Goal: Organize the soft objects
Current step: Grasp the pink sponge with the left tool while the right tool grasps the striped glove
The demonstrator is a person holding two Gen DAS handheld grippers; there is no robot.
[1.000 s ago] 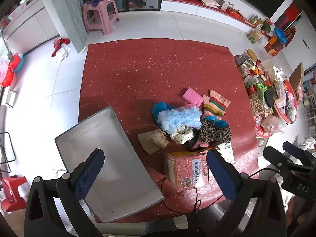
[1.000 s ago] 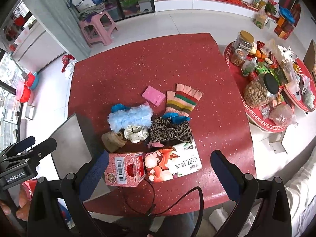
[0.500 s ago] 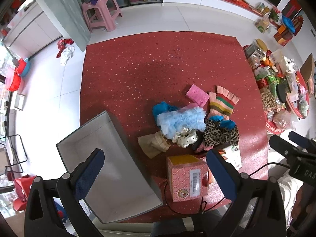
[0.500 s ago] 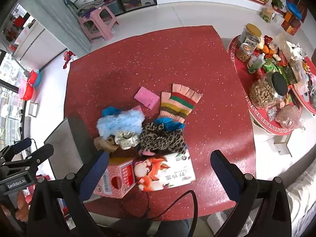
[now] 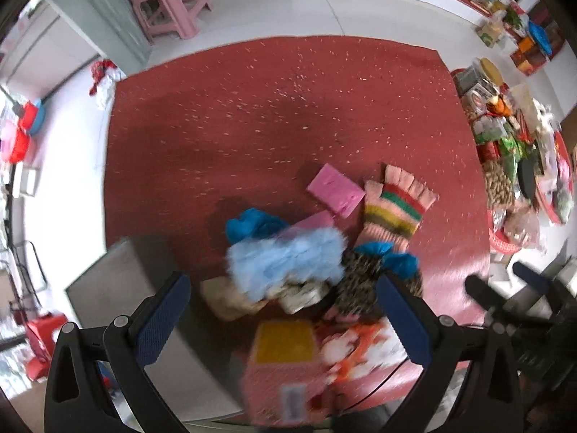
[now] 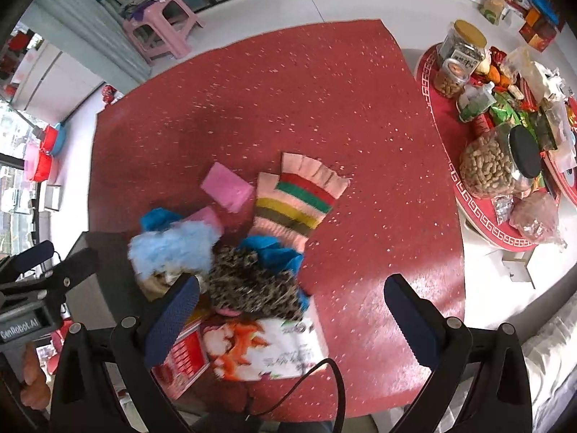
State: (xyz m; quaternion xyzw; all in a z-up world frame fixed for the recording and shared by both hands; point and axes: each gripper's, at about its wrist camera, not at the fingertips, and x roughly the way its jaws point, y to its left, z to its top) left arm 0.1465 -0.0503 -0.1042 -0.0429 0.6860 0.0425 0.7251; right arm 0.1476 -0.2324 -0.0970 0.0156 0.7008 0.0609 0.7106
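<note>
A pile of soft things lies on the red table [image 5: 274, 115]: a fluffy light-blue piece [image 5: 288, 263], a striped knit glove [image 5: 393, 209], a leopard-print cloth [image 5: 360, 285], a blue cloth [image 5: 252, 223], a beige cloth [image 5: 227, 299] and pink pads [image 5: 335, 189]. The grey open box [image 5: 104, 288] sits at the left. My left gripper [image 5: 285, 321] is open above the near side of the pile. My right gripper [image 6: 292, 321] is open over the leopard-print cloth [image 6: 252, 281] and the striped knit glove [image 6: 292, 202]. Both are empty.
A pink carton [image 5: 285, 371] and a white-orange carton [image 6: 263, 350] stand at the table's near edge with a black cable [image 6: 324, 379]. A red tray table with jars and snacks [image 6: 497, 166] is at the right. A pink stool [image 5: 169, 3] stands on the far floor.
Both grippers have moved forward and lower toward the pile, which looks larger and closer. Both stay open and empty.
</note>
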